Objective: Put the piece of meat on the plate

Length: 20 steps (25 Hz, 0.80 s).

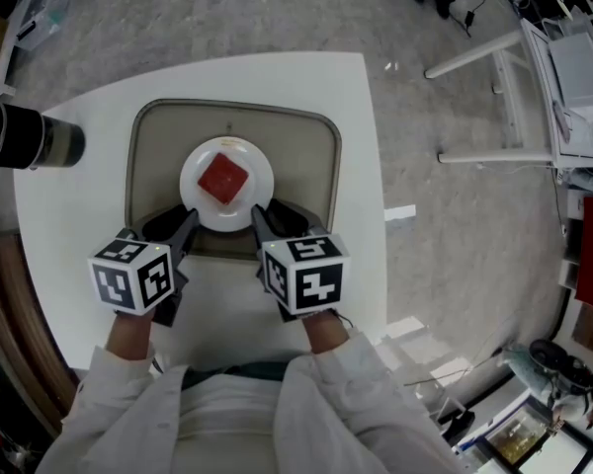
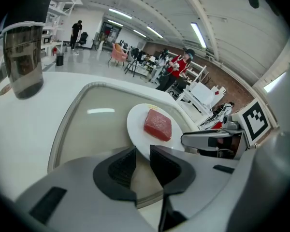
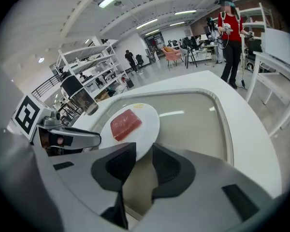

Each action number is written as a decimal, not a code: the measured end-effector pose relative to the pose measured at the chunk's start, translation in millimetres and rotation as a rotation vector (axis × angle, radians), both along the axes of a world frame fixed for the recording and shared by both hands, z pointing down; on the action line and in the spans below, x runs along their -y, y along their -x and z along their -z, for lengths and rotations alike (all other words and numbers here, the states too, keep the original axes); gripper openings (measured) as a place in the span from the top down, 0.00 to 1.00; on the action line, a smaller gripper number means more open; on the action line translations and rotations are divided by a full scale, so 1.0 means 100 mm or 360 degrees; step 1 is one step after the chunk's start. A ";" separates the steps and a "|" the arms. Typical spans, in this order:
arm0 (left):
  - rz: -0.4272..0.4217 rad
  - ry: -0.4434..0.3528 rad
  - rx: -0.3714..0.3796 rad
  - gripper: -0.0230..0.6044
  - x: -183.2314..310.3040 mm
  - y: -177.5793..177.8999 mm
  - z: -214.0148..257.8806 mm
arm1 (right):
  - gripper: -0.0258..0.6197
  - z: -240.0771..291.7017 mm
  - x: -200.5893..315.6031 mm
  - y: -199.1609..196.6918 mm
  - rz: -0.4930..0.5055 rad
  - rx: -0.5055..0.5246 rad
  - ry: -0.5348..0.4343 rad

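The piece of meat [image 1: 222, 180] already lies on the plate [image 1: 190, 188], roughly at its middle, with bare white rim all round it. The plate sits inside the tray [image 1: 311, 156], and the tray lies on the table [image 1: 74, 235].

My left tongs [image 1: 183, 229] and my right tongs [image 1: 270, 223] both point at the plate's near rim, one at each side of it, low over the tray's near part. In the left gripper view the left tongs [image 2: 142, 152] are narrowly apart with nothing gripped; the plate's edge shows just past the tips and the tray floor through the gap. In the right gripper view the right tongs [image 3: 144, 152] stand the same way, a slim gap, empty, the plate rim at their mouth.

For room: the tray has a raised lip on every side. Bare tray floor lies open beyond the plate and to its right, less to its left. Right of the tray only a thin band of table is left before the table's edge drops to the floor [image 1: 455, 235]; the far right corner of the table is rounded. On the left the table is broader, but a dark tumbler [image 2: 23, 62] stands there near the edge, well apart from the tray. Off the table to the right stands a white frame [image 1: 494, 97] on the floor, clear of my arms.

Count: one piece of meat, one plate, one tray, one tumbler, two tongs.
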<state>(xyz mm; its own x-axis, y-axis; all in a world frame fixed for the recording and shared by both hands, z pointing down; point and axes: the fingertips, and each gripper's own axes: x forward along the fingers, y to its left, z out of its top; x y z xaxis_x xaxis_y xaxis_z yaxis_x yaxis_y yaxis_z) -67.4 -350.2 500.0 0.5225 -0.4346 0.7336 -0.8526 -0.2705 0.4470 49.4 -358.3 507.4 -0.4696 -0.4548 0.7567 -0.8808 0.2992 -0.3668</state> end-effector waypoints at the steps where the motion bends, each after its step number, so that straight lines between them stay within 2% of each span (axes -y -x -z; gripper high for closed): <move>1: -0.0001 -0.0010 0.0021 0.85 0.01 0.00 -0.01 | 0.80 0.00 0.00 0.00 0.0001 -0.0020 -0.0011; 4: -0.0013 -0.0036 0.0073 0.84 0.01 0.00 0.00 | 0.80 0.01 0.00 0.00 0.0012 -0.0062 -0.0039; 14: -0.0008 -0.0114 0.0091 0.84 -0.08 0.03 0.13 | 0.80 0.23 -0.01 -0.07 -0.0030 -0.0062 -0.0169; 17: -0.0020 -0.0158 0.0058 0.84 -0.16 0.04 0.25 | 0.80 0.35 -0.07 -0.09 -0.0067 -0.0052 -0.0230; 20: -0.0042 -0.0210 -0.0044 0.85 -0.31 0.01 0.41 | 0.80 0.47 -0.17 -0.11 -0.0086 -0.0043 -0.0283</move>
<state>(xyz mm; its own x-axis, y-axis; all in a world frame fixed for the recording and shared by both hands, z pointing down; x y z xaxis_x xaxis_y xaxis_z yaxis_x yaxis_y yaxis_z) -68.8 -319.6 459.2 0.5544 -0.5120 0.6561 -0.8322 -0.3509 0.4294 60.6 -341.0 460.8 -0.4212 -0.6067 0.6742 -0.9064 0.3090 -0.2881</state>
